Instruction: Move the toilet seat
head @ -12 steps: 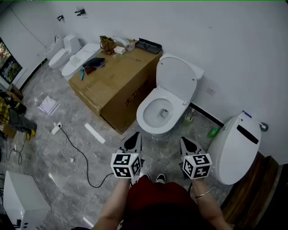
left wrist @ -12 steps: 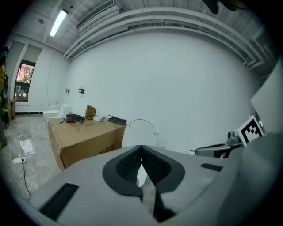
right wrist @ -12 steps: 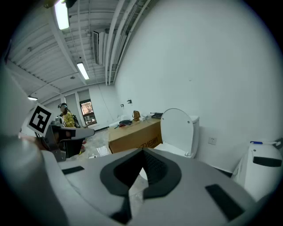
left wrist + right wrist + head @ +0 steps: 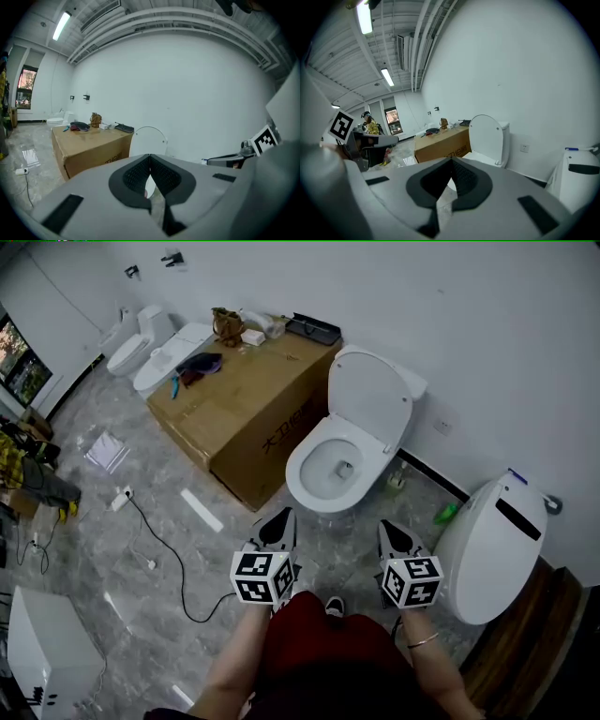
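Observation:
A white toilet [image 4: 337, 470] stands against the wall ahead of me, its seat and lid [image 4: 370, 395] raised upright against the tank. The lid [image 4: 147, 140] shows above my left jaws, and the lid [image 4: 486, 138] shows to the right in the right gripper view. My left gripper [image 4: 278, 523] is shut and empty, held short of the bowl's front left. My right gripper [image 4: 394, 533] is shut and empty too, short of the bowl's front right. Neither touches the toilet.
A large cardboard box [image 4: 248, 399] with small items on top sits left of the toilet. A second white toilet with closed lid [image 4: 492, 545] stands at the right. More toilets [image 4: 141, 343] stand far left. A black cable [image 4: 159, 549] runs over the marble floor.
The view has shifted slightly; both grippers stay shut in nearly the same place before the toilet.

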Demonstrator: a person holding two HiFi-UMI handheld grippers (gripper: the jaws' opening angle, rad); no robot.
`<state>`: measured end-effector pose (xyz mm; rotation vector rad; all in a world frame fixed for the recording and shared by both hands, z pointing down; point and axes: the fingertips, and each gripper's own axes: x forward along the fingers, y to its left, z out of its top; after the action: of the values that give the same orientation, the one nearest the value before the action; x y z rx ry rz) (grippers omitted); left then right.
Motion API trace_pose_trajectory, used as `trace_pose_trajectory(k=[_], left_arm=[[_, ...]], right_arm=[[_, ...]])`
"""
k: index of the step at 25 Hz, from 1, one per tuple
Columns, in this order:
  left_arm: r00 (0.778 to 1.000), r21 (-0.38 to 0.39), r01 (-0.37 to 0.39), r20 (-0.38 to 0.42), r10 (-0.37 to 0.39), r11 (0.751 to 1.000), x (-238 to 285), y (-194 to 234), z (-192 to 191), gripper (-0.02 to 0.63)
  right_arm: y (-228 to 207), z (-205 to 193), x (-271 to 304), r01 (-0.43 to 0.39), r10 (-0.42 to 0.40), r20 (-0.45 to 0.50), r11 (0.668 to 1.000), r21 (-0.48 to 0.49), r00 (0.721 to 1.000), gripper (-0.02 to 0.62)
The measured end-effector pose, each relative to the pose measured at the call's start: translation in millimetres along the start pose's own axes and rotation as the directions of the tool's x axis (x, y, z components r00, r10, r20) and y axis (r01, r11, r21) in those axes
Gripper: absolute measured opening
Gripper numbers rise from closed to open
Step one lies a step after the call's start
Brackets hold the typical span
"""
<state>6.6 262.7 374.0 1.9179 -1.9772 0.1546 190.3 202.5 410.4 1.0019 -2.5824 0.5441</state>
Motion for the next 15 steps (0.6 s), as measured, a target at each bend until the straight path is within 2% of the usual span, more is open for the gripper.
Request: trace_pose_trajectory(k=[7, 15], left_arm=[[1.0, 0.019, -0.02, -0.013, 0.02, 1.0, 10.0, 10.5, 0.4, 0.028], [0.998, 0.018, -0.032, -0.047, 0.033, 0.999, 50.9, 35.3, 0.2, 0.028]], right_arm=[[-9.9, -8.2, 11.2, 0.016, -0.015, -0.021, 0.998, 0.055, 1.0, 0.015], [-36.0, -1.6, 46.5, 0.048, -0.044, -0.042, 0.994, 0.1, 0.998, 0.015]])
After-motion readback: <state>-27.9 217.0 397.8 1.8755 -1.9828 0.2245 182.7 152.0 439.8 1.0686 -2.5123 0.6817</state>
